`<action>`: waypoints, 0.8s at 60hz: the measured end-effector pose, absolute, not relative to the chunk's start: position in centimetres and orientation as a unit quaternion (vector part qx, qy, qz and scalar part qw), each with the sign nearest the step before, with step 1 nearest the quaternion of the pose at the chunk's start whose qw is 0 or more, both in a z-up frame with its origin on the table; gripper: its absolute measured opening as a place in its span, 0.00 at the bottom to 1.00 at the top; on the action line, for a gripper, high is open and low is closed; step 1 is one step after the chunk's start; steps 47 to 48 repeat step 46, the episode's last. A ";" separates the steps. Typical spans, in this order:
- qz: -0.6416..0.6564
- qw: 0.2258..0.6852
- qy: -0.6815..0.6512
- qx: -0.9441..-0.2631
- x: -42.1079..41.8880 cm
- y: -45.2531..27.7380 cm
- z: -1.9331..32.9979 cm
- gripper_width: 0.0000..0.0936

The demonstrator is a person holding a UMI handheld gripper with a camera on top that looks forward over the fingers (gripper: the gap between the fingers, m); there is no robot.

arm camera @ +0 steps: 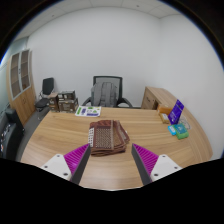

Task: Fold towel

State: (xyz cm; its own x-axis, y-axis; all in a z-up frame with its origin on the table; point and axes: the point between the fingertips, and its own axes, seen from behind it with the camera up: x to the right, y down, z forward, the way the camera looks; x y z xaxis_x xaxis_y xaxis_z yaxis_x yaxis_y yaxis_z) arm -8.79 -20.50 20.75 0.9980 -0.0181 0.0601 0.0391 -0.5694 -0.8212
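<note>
Office walls and a black chair back my wooden worktop. I see the folded brown towel lying just ahead of my tongs, fingers apart, empty; its pattern is indistinct.

Towel beyond parted hand-held gripper

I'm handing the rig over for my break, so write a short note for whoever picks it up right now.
Gripper: open, holding nothing, fingers spread above the near edge of the table.
Towel: brown, lying in a loosely folded heap on the table just ahead of the fingers, untouched by them.
Done: hard to tell; the towel looks partly folded at most.
Left: grasp a towel edge and fold it neatly.
</note>
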 end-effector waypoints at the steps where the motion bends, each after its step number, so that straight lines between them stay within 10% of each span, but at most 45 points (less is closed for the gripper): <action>1: -0.033 0.466 -0.004 -0.884 -9.1 -21.4 21.2 0.92; 48: -0.050 0.505 0.004 -0.862 -16.3 -41.9 29.6 0.92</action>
